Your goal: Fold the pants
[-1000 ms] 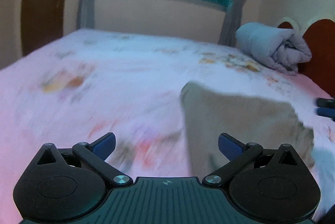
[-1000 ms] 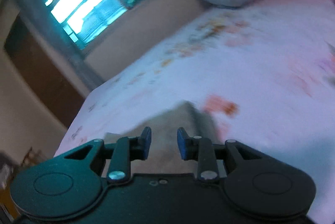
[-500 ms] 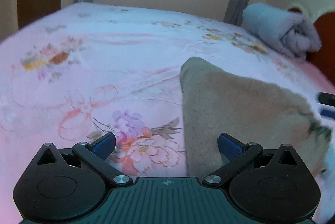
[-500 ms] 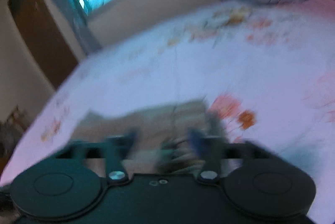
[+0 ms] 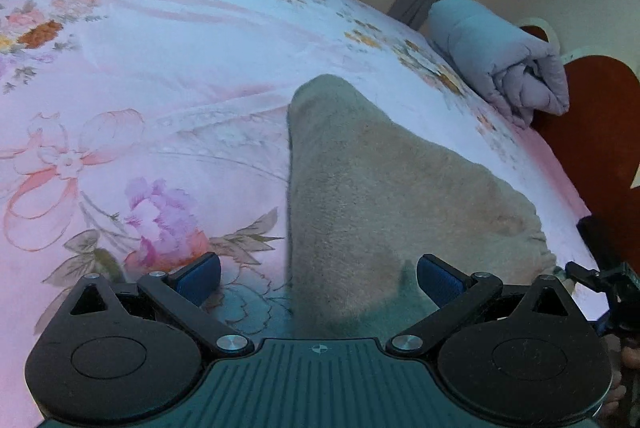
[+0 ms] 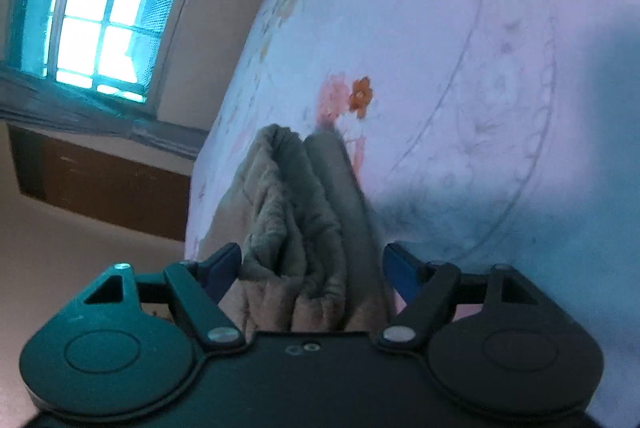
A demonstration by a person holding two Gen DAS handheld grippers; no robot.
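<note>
- Two grippers work over a bed with a floral sheet (image 5: 168,75); both have their jaws spread wide.
- Nearest in the left wrist view, the left gripper (image 5: 318,278) hovers low with nothing clamped; the near-left edge of the folded pants (image 5: 384,195) runs out from between its blue pads (image 5: 198,276).
- Nearest in the right wrist view, the right gripper (image 6: 312,268) has its jaws parted on either side of a bunched, gathered end of the pants (image 6: 308,211); neither pad presses the cloth, so it holds nothing.
- The beige, fleecy pants lie folded flat on the sheet in a roughly triangular shape, narrowing to a rounded tip farther out.
- At the right edge of the left wrist view, part of the right gripper (image 5: 600,276) shows beside the pants' crumpled end.
- Farther back, a rolled grey quilt (image 5: 500,63) rests on the bed against a reddish-brown headboard (image 5: 600,131).
- Beyond the bed, a barred window (image 6: 108,23) glows bright, with grey curtains (image 6: 80,111) along it and a brown wooden panel (image 6: 104,183) next to it.
</note>
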